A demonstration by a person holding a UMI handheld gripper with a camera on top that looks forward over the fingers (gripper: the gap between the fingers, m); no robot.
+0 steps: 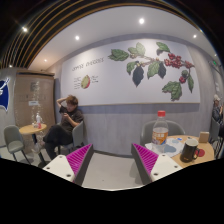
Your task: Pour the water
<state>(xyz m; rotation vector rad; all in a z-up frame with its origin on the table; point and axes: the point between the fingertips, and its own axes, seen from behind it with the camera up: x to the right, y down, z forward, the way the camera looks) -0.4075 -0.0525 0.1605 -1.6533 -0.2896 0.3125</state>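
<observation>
While the gripper [112, 160] points out across a café room, its two fingers stand wide apart w/ nothing between them; magenta pads [80, 158] face inward, one each side. The task items sit off to the right of the right finger, on a small light wood table [200, 157]: a clear plastic bottle [160, 130] w/ an orange-red cap, upright, and a dark cup [189, 151] just beside it, nearer the table's front edge. Bottle is beyond and to the right of the right fingertip, not touching it. Bottle looks clear w/ a pale label; fill level can't be told. Cup contents also can't be told.

A second white table edge [58, 166] shows by the left finger. Further left, well apart, a person [66, 124] in dark clothes sits on a grey chair [14, 141] area by another small table [32, 128] w/ a few items on it. Back wall [120, 95] is white over grey panelling, w/ a mural of green leaves and red berries [155, 66], plus some lettering, too small to read. Ceiling has round downlights [141, 20].
</observation>
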